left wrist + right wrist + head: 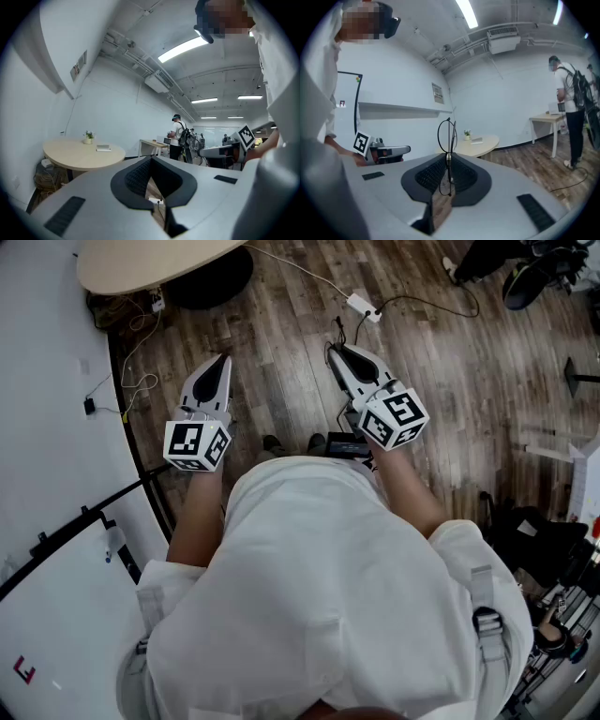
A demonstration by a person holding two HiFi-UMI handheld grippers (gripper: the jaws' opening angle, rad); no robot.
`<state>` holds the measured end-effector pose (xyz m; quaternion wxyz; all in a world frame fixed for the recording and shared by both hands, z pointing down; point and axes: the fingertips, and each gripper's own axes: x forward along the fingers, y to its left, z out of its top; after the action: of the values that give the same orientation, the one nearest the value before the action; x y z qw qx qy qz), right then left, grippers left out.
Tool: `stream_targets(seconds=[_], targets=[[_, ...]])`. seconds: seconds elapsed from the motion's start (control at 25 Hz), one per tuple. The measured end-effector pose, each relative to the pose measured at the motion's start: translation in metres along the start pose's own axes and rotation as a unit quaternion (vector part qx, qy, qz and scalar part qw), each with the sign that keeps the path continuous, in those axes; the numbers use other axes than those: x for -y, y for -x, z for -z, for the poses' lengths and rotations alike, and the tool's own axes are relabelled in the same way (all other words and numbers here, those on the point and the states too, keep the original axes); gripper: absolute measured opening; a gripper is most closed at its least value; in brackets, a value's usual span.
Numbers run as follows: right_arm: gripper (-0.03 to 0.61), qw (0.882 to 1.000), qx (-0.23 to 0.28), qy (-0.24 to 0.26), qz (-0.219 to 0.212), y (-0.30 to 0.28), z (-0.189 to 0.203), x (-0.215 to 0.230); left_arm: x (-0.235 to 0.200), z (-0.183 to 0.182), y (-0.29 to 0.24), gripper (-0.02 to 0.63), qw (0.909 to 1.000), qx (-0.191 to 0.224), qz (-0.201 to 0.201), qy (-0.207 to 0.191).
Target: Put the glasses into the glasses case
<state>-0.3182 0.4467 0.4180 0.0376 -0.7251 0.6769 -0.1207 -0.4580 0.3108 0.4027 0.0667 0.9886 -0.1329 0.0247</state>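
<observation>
thin round wire glasses (pixel 446 136), pinched by right gripper (pixel 448 157), ribbed black pads (pixel 430 176)

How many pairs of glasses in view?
1: the glasses, upright in the right gripper, jaws shut on them. None seen elsewhere; others may be hidden.

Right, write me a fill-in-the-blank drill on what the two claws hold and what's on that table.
The right claw is shut on the ____.
The left claw is shut and holds ____.
On the round table stands a small potted ____.
Missing words: glasses; nothing; plant.
</observation>
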Motion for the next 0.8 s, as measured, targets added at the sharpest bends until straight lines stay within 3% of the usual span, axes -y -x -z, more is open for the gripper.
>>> stream_targets(seconds=[0.2,0.44,0.64,0.8], targets=[[0.048,0.999,0.001,0.016,0.051,0.033,-0.001,0.021,0.013,-0.001,0.017,0.014,0.9989,0.011,-0.043,0.015],[0.048,0.997,0.02,0.021,0.075,0.053,-0.014,0.042,0.019,-0.003,0.026,0.014,0.9968,0.024,-0.075,-0.007],[0.049,0.995,0.022,-0.008,0.099,0.073,-0.014,0.069,0.036,0.001,0.018,0.014,0.9986,0.001,-0.053,0.009],[0.049,0.995,0.027,-0.008,0.092,0.083,-0.019,0.078,0.054,0.001,0.004,0.014,0.9991,-0.005,-0.039,0.016]])
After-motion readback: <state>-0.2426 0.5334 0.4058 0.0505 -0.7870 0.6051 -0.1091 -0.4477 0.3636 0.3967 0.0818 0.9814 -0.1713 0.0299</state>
